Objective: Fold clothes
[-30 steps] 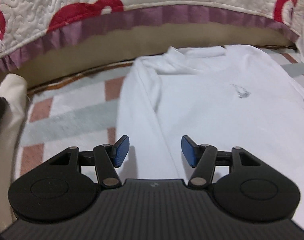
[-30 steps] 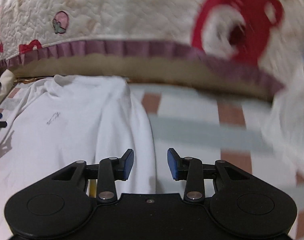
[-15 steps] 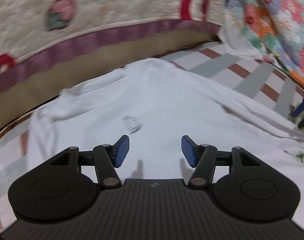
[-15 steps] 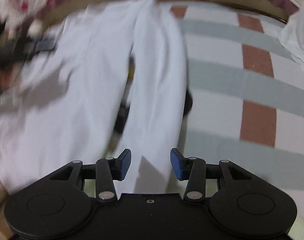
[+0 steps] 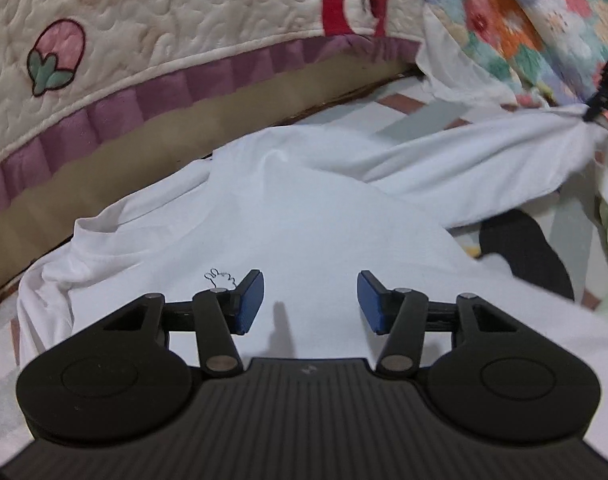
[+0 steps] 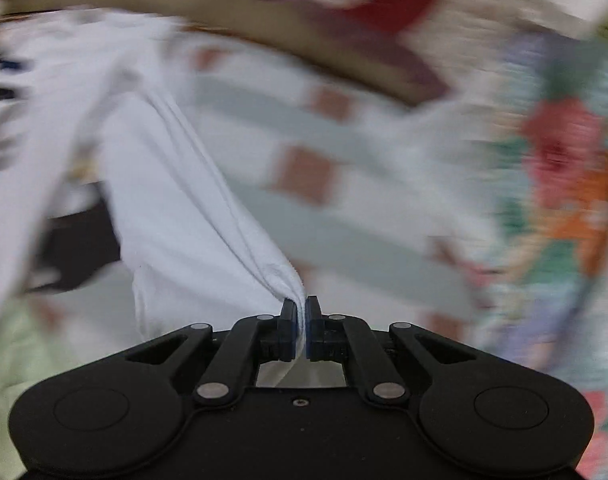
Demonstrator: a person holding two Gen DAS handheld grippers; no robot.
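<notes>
Left wrist view: a quilt [image 5: 151, 32] hangs at the upper left, and below it the white shirt [image 5: 304, 232] lies spread on the striped sheet [image 5: 408, 120]. The left gripper [image 5: 310, 302] hovers over the shirt's chest with its jaws apart, holding nothing. At the far right the sleeve [image 5: 504, 160] is lifted, pinched by the right gripper [image 5: 602, 98]. Right wrist view, blurred: the right gripper [image 6: 300, 328] is clamped on the sleeve [image 6: 207, 232], which stretches up and left; floral cloth [image 6: 564, 168] at right.
</notes>
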